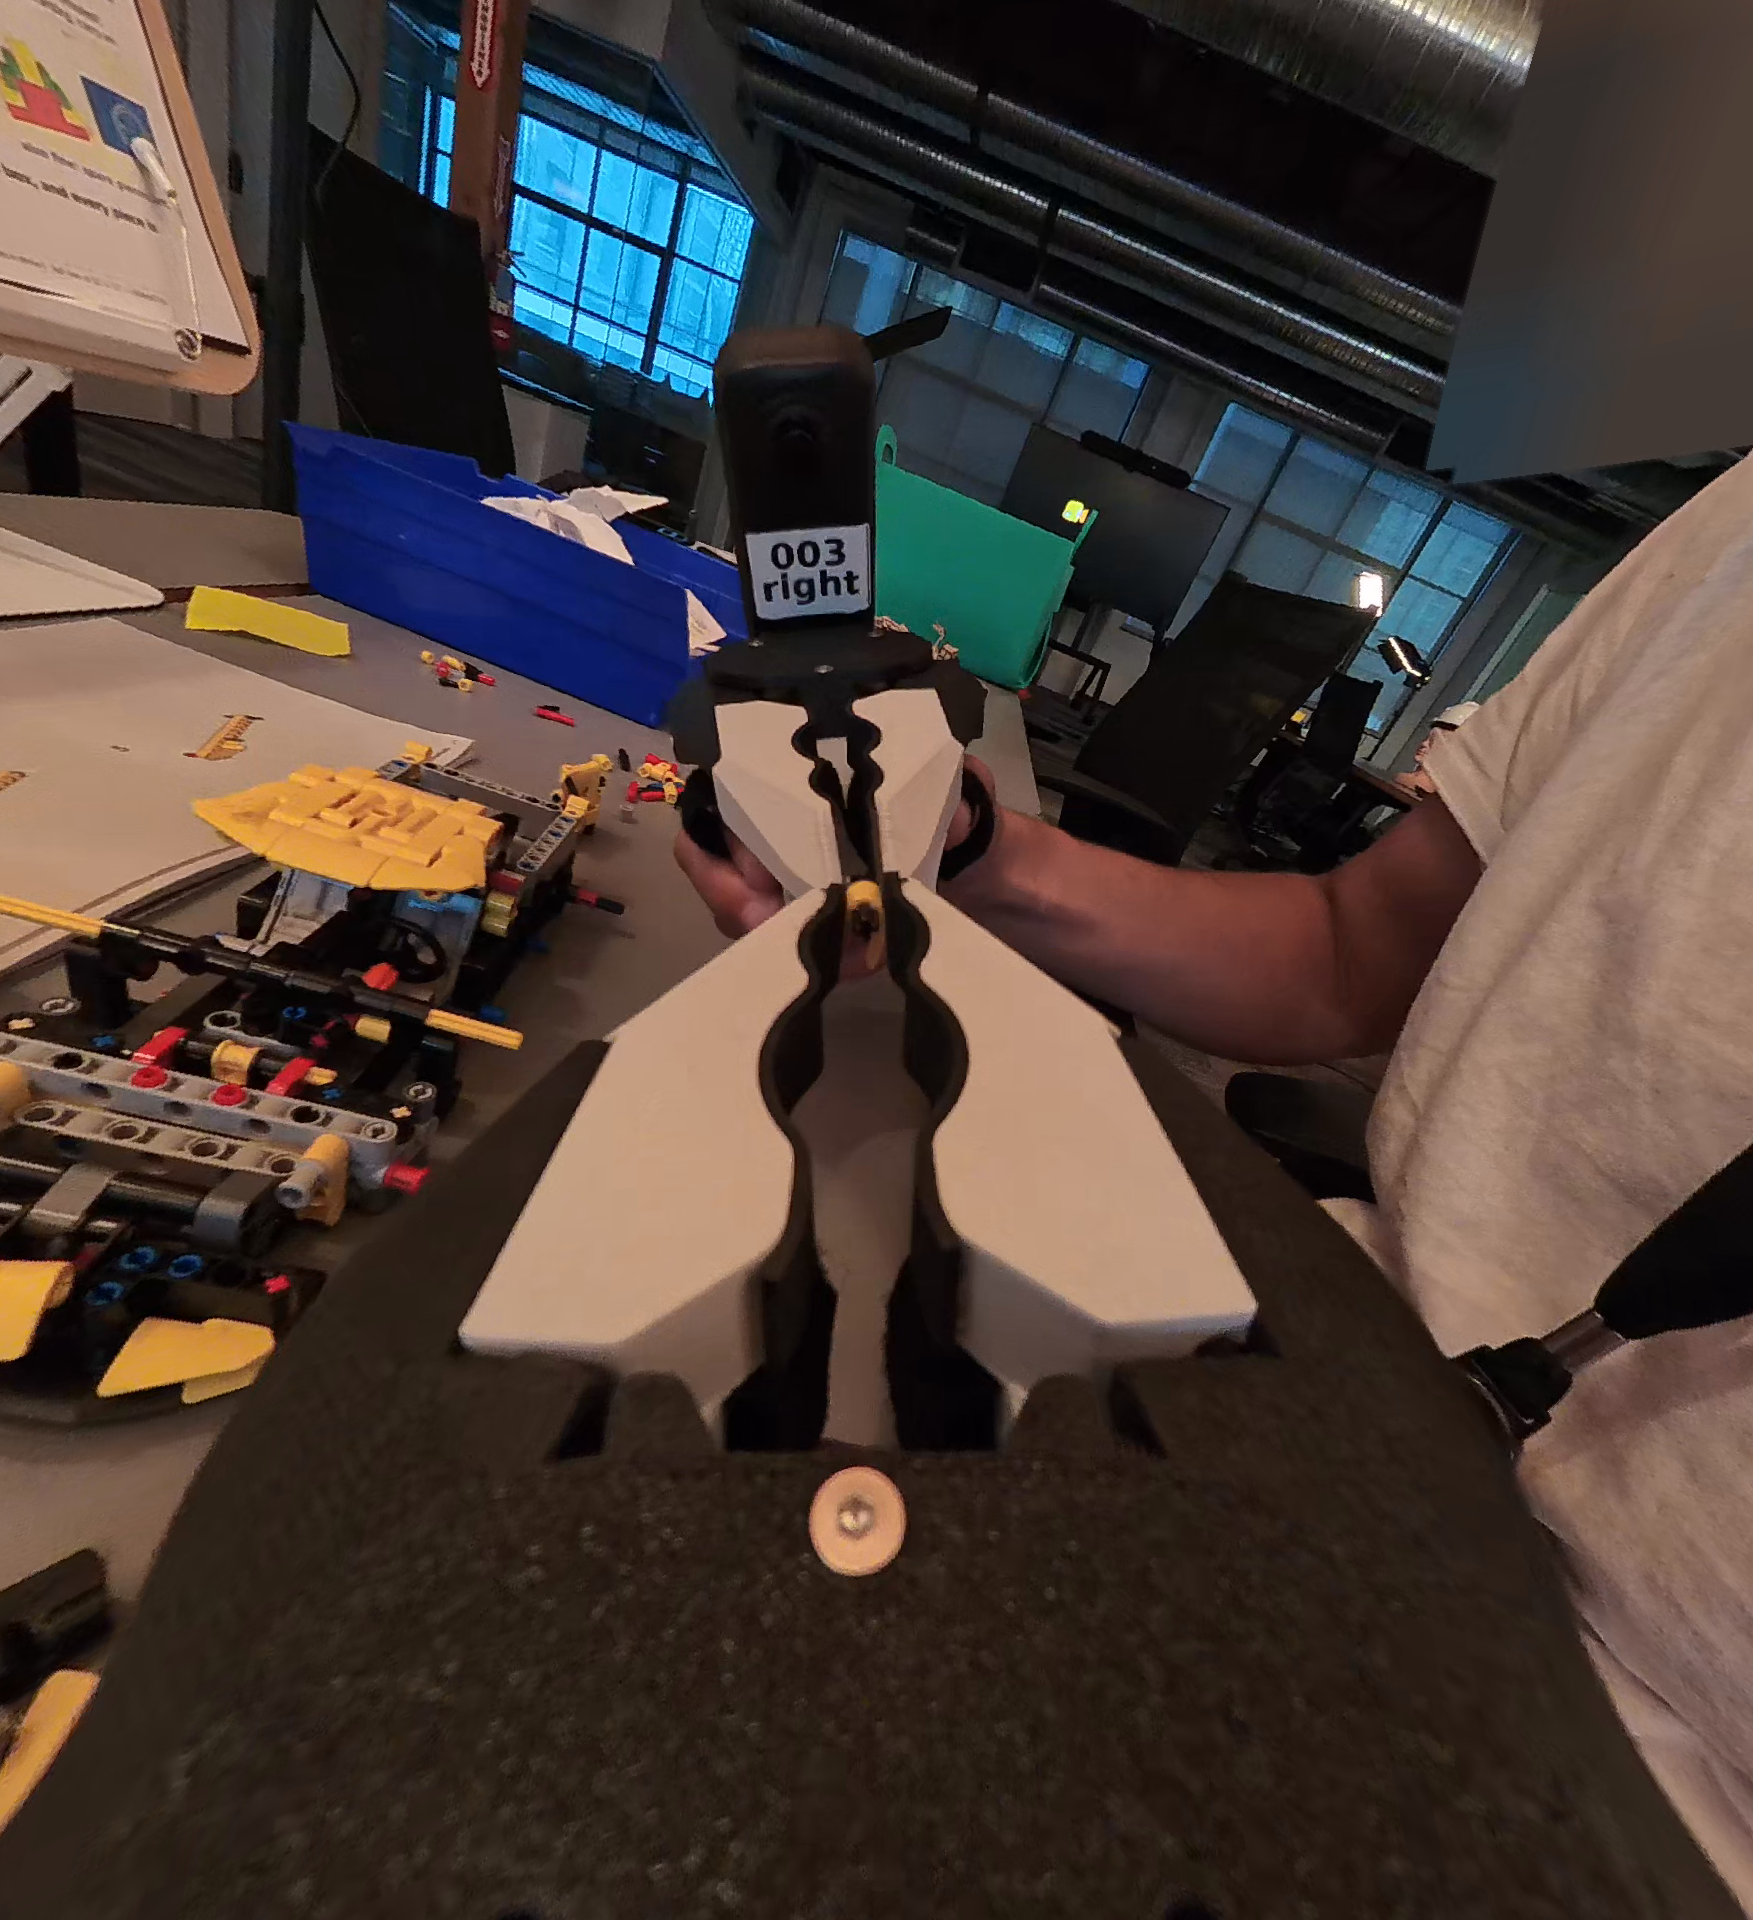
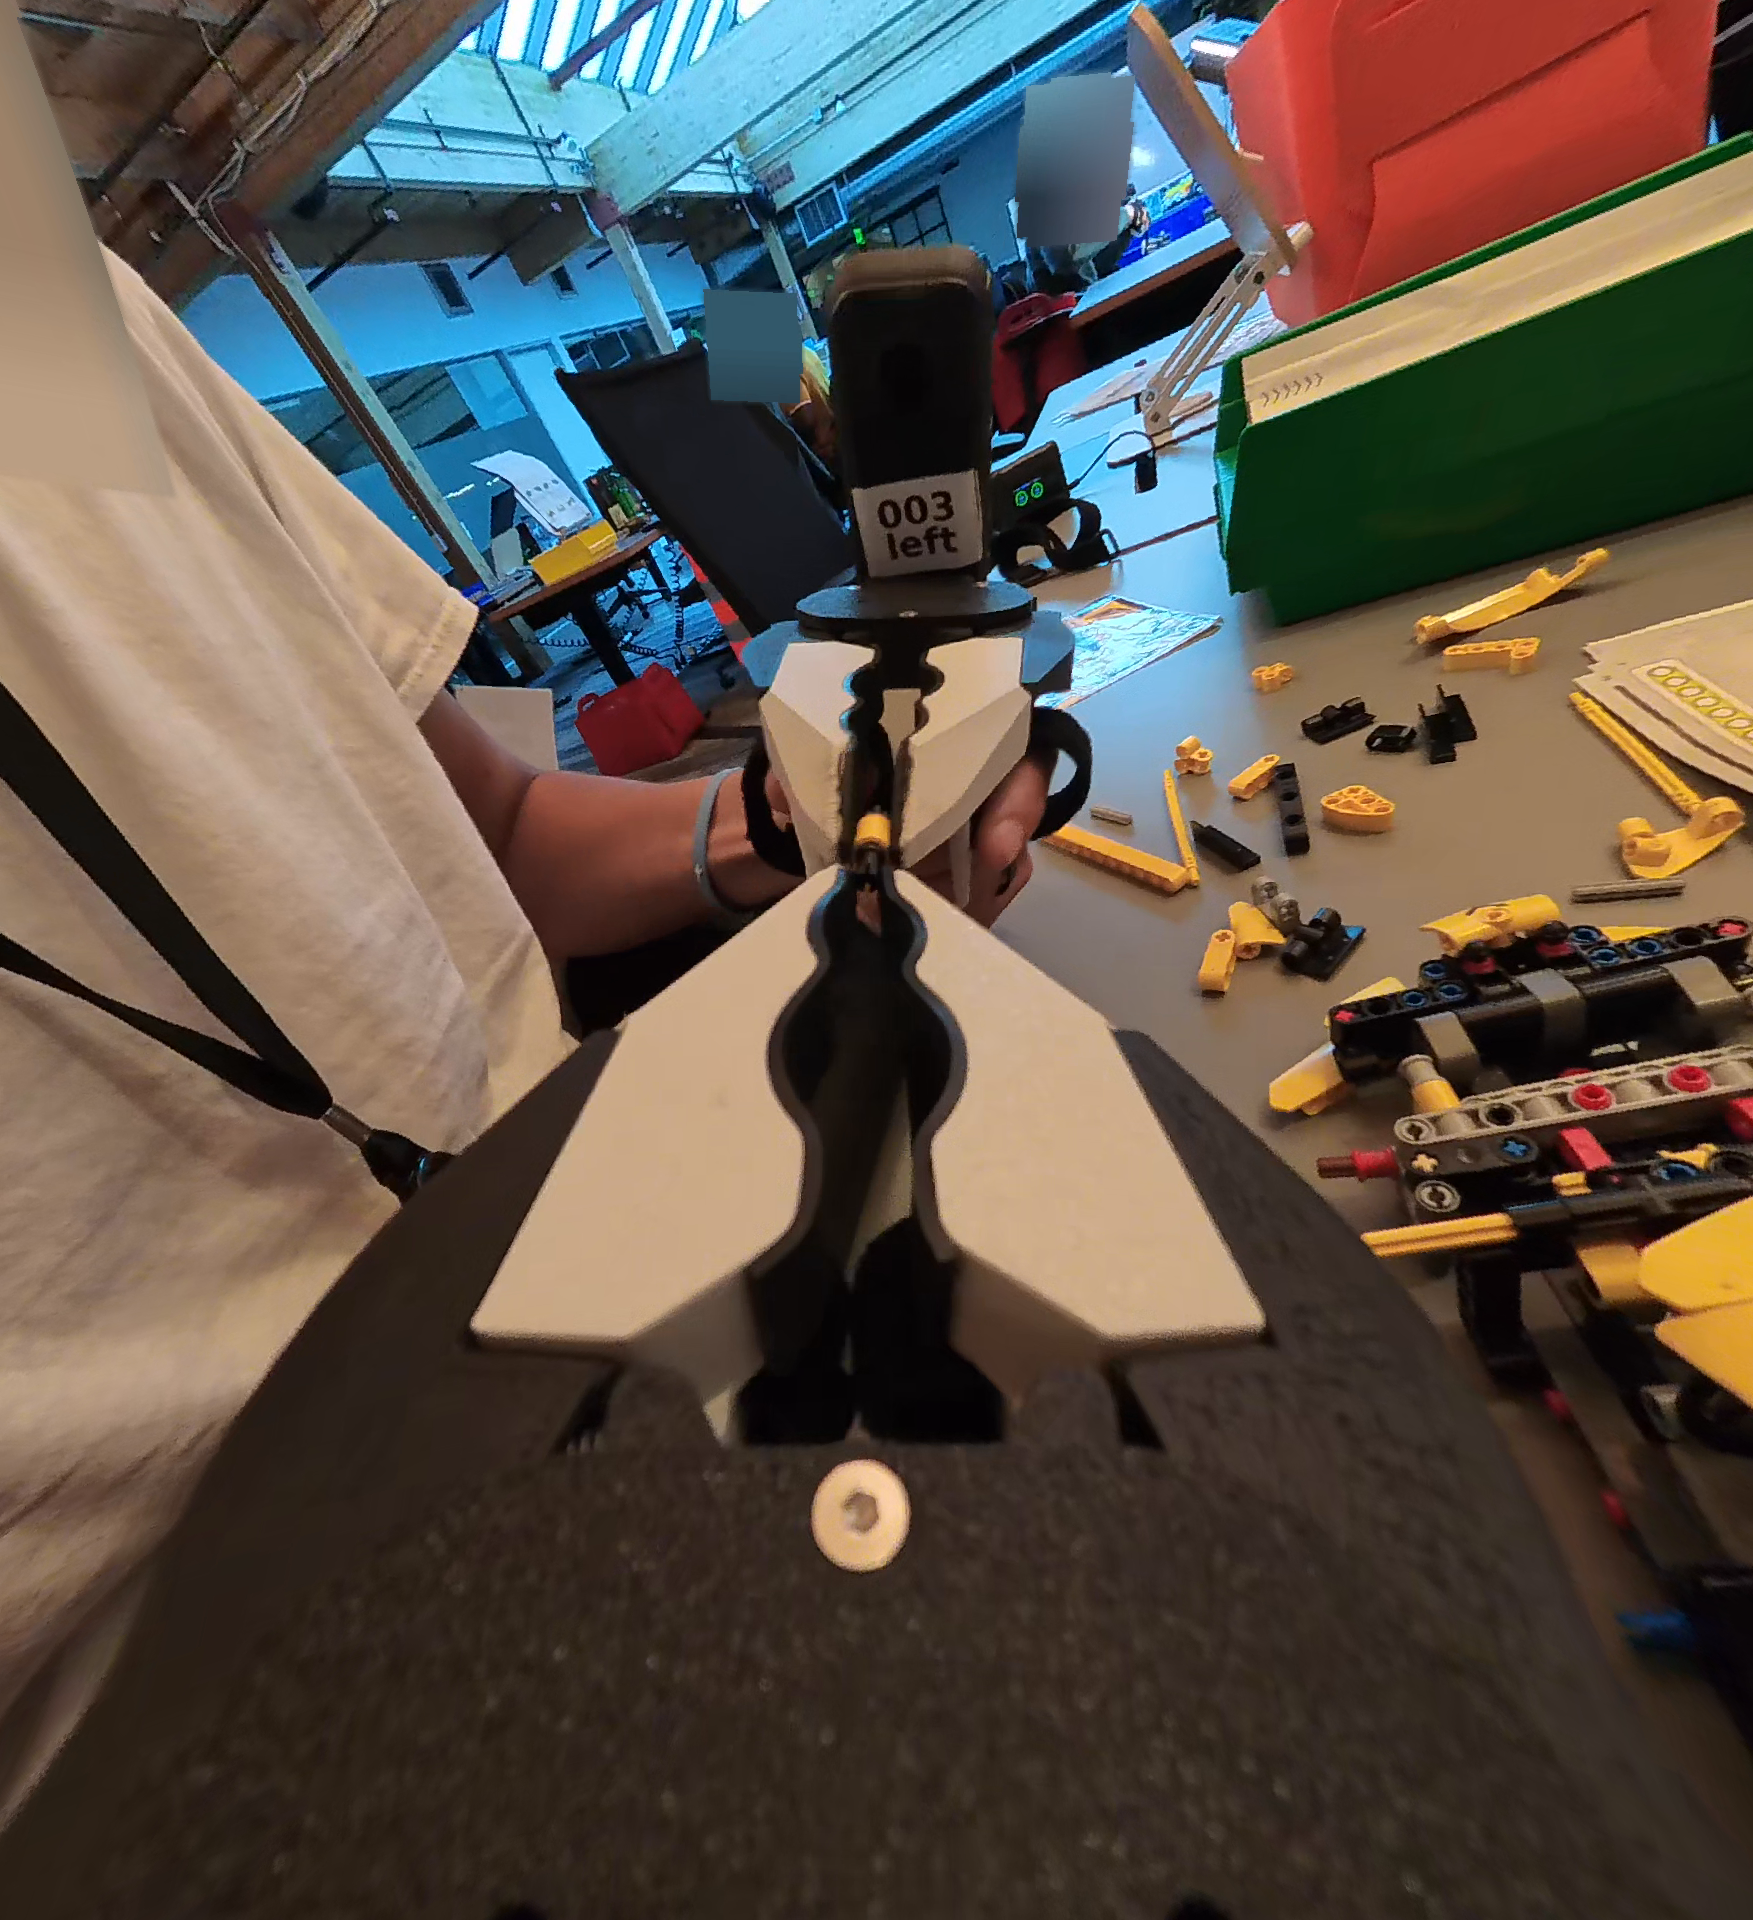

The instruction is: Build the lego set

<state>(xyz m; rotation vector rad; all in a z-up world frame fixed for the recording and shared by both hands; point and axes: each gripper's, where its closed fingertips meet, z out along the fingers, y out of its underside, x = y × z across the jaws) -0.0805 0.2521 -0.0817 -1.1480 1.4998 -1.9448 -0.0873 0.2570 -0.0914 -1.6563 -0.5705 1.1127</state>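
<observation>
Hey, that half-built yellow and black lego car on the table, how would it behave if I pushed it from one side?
The lego car would probably slide stiffly as one piece, since long grey beams tie its frame together. Thin yellow axles stick out sideways, so they might catch or pop loose. The yellow panel looks lightly attached and could shift.

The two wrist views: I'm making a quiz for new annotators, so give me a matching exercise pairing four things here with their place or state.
Things:
1. small yellow piece
2. blue bin
3. green bin
4. partly built yellow and black model

Places or states:
A. on the table, holding crumpled white paper
B. held in the air between the tips of both claws
C. lying on the table among loose pieces
D. on the table, with an orange bin behind it

Pairs: 1-B, 2-A, 3-D, 4-C
</observation>
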